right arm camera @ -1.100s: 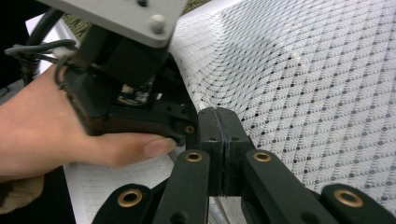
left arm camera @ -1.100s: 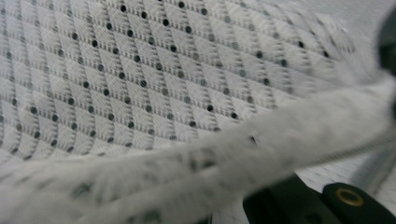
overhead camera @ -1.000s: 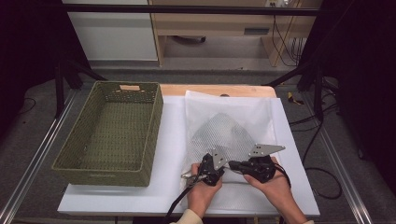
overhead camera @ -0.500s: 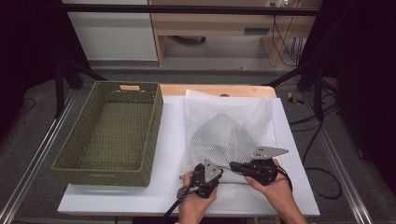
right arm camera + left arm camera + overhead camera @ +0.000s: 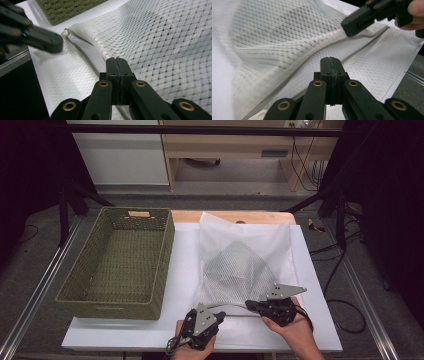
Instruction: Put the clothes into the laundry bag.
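Leftward and toward the near edge is where the left gripper (image 5: 216, 316) has gone since a second ago, when it sat close beside the right gripper (image 5: 248, 304) at the front of the bag; the right one has hardly stirred, so the two are now clearly apart.

Largest thing first: the white worktop (image 5: 184, 265) carries everything. On its left side sits the green woven basket (image 5: 120, 262), open at the top. To the right of it lies the white mesh bag (image 5: 245, 257), flat at its far end and humped in the middle over something grey inside. Its near edge, nearest the person, carries the zipper (image 5: 294, 67), a grey line running across between the two grippers.

From the high view, the right gripper rests on the bag's near right part, its tip pointing left along the zipper line; its jaws are pressed fully together, and in its own view the mesh rises just beyond the tip and to the right. I cannot tell whether fabric is pinched there. The left gripper is at the bag's near left corner, jaws likewise closed tight; in its own view the zipper runs just beyond and to the left of the tip, and whether anything is caught between the jaws is hidden
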Available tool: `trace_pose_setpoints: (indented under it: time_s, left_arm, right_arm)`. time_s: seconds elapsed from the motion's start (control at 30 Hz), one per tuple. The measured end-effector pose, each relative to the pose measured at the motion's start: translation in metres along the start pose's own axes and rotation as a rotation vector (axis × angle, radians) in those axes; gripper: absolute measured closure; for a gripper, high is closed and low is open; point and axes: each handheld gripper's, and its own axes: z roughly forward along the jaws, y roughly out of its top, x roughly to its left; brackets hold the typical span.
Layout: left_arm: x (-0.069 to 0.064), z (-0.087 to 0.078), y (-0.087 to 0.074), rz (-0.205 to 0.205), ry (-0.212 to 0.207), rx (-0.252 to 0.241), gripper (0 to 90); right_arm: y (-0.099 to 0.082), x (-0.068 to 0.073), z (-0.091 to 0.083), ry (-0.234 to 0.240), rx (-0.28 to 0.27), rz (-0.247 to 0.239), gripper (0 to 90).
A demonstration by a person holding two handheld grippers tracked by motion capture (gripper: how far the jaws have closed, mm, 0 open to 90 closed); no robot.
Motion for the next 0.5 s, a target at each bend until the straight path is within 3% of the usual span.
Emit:
trace_pose_setpoints:
  time_s: [0.5]
  left_arm:
    - [0.019, -0.029, -0.006, -0.02, 0.048, -0.035, 90.0]
  right_arm:
    - [-0.007, 0.002, -0.002, 0.001, 0.018, 0.004, 89.9]
